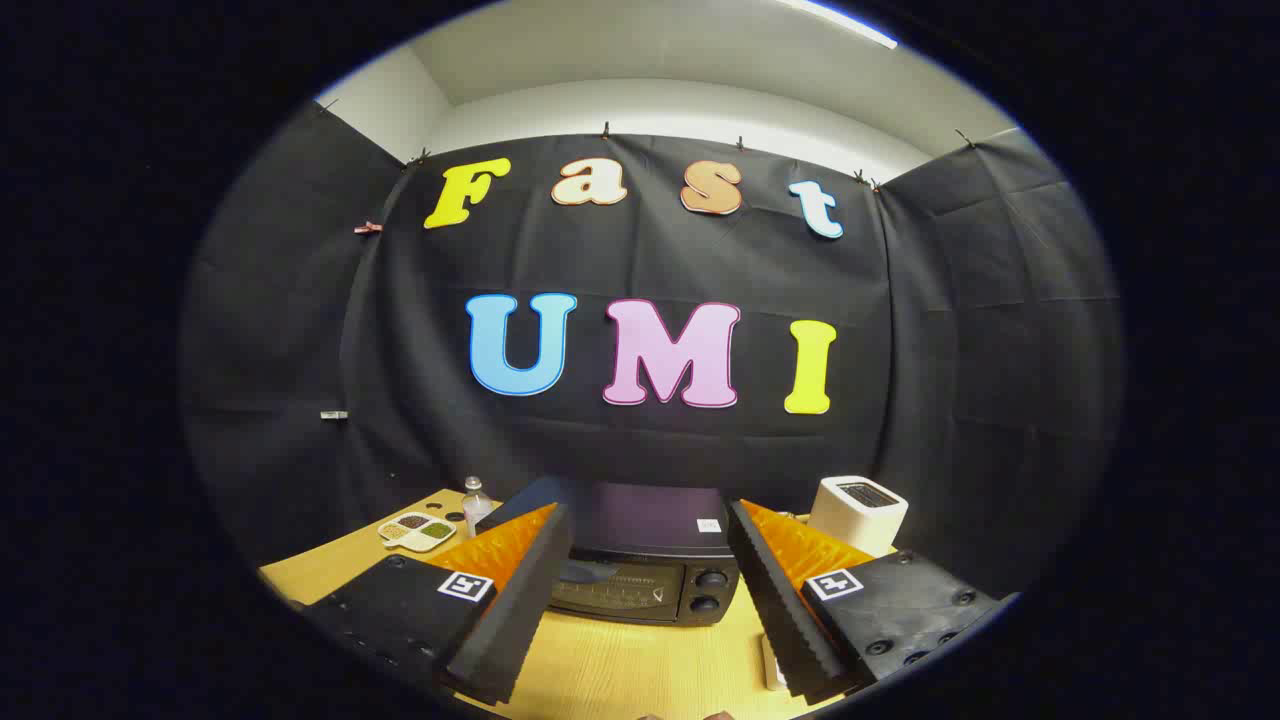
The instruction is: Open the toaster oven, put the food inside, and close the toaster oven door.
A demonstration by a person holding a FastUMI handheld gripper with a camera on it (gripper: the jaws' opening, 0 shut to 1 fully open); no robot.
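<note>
Step in hand: judged to be the approach to the oven (640, 570), its door apparently shut and nothing yet held; opening comes first.
How to do it well: bring the gripper (640, 610) down and forward toward the top edge of the door, where a handle would be expected; the handle itself is too dark to make out. Keep the fingers level and centred on the door, clear of the knobs (708, 590), and pull down in an arc as the door swings, not straight back, so the light oven is not dragged along the table (620, 670).
Table: pale wood, lower centre of the frame, carrying all that follows.
Oven: black box, lower centre, on the table against the booth wall, just beyond the fingers and framed between them. Dark glass door on its left part; a small pale tag on its top.
Gripper: jaws spread wide, gripping nothing, one finger to each side of the oven at lower centre.
Toaster (857, 512): white, slot on top, lower right, beside the oven.
Dish (417, 531): white, divided, holding dark and greenish food, lower left; probably the food to load.
Bottle (476, 503): small, clear, just behind the dish.
Knobs: two, black, stacked at the oven's right front.
</note>
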